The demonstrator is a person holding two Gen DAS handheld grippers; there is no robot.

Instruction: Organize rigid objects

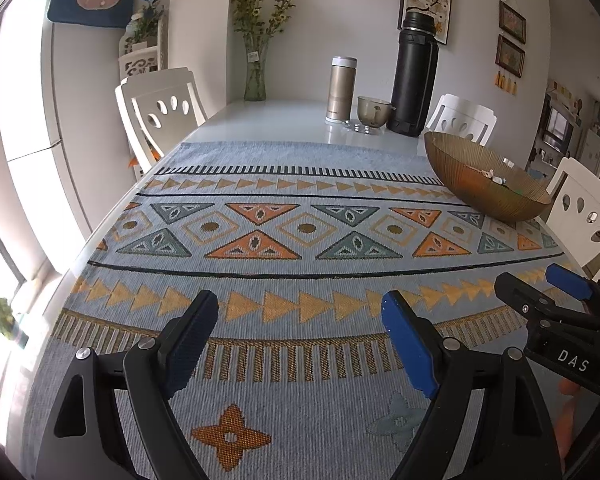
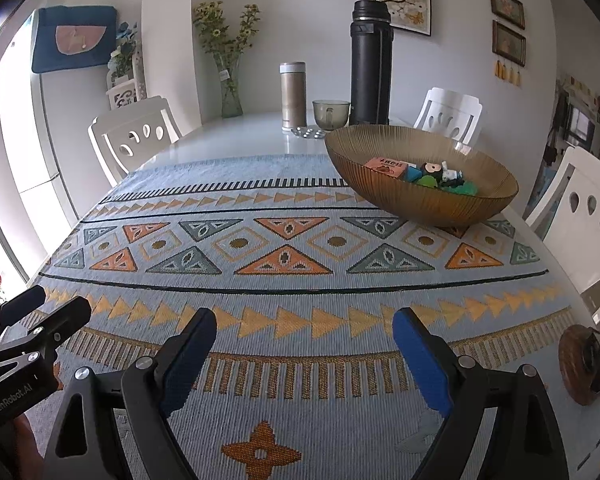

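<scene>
A brown ribbed glass bowl [image 2: 420,196] stands on the patterned cloth at the far right; it also shows in the left wrist view [image 1: 484,188]. Inside it lie a pink box [image 2: 385,167], green and blue pieces [image 2: 428,181] and a small black-and-white toy [image 2: 446,172]. My left gripper [image 1: 300,312] is open and empty above the near cloth. My right gripper [image 2: 304,328] is open and empty, also over the near cloth. The right gripper shows at the right edge of the left wrist view [image 1: 540,284]. The left gripper shows at the left edge of the right wrist view [image 2: 56,304].
A black thermos [image 2: 370,64], a beige tumbler [image 2: 293,94], a glass cup [image 2: 331,113] and a blister pack [image 2: 308,133] stand at the table's far end. A flower vase [image 2: 231,92] is at the back. White chairs [image 2: 132,136] flank the table. A brown round object [image 2: 578,364] lies near right.
</scene>
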